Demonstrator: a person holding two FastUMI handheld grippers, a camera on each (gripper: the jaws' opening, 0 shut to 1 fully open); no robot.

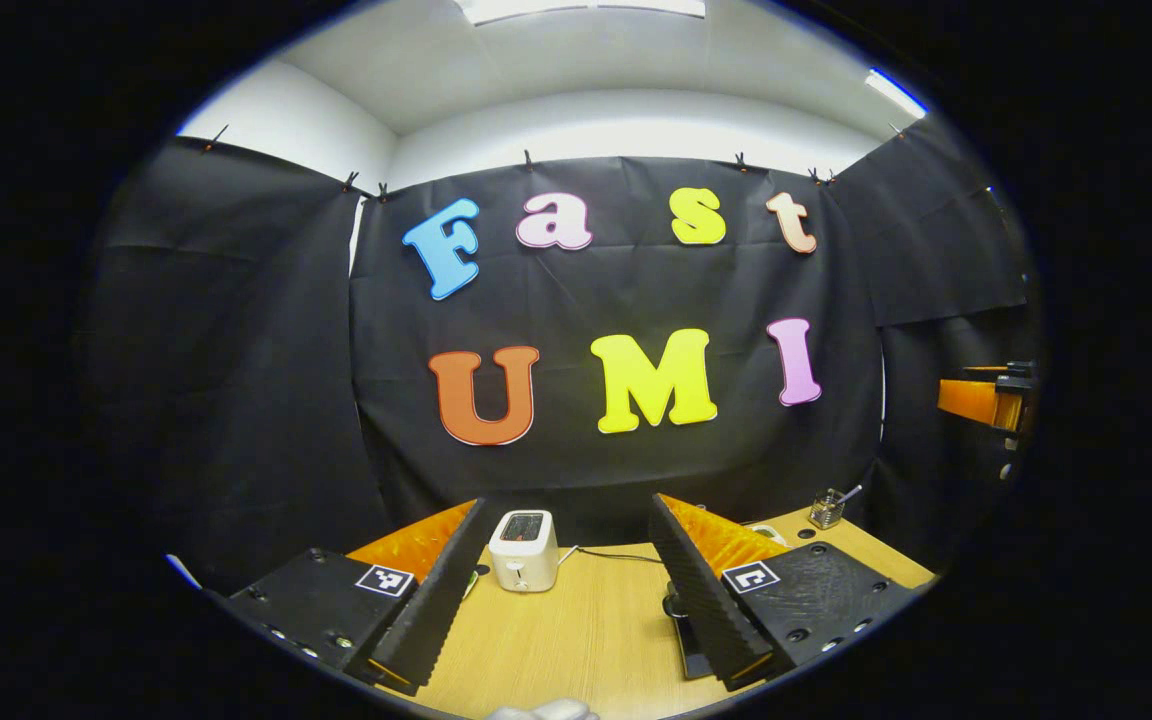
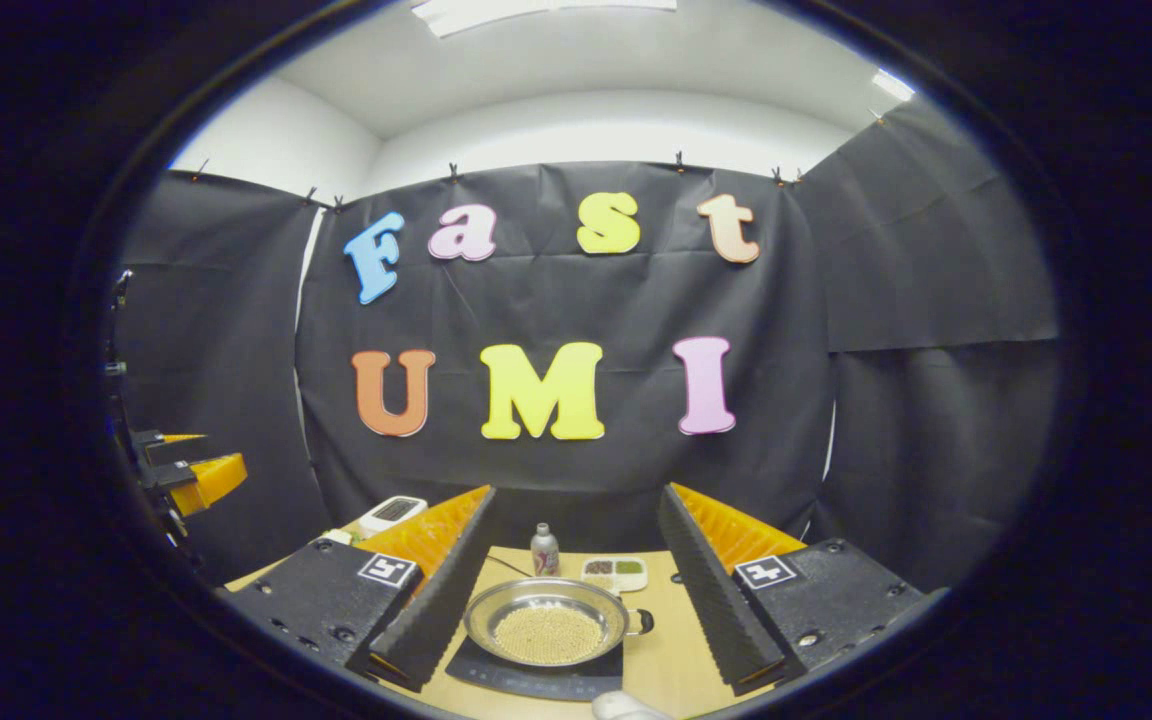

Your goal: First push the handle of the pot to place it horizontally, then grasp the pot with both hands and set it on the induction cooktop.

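Note:
In the right gripper view a silver pot (image 2: 546, 625) holding yellowish grains sits on the black induction cooktop (image 2: 536, 682). Its short handle (image 2: 641, 622) points to the right. My right gripper (image 2: 577, 490) hangs open above and in front of the pot, and the pot shows between its fingers, apart from both. In the left gripper view my left gripper (image 1: 569, 502) is open over the wooden table (image 1: 576, 640) with nothing between its fingers. A dark object (image 1: 678, 610) sits half hidden behind its right finger.
A white toaster (image 1: 523, 550) with a cord stands at the back of the table. A small glass holder (image 1: 826, 508) is at the back right. Behind the pot stand a small bottle (image 2: 543, 550) and a compartment dish (image 2: 614, 572). A white device (image 2: 391, 512) lies back left.

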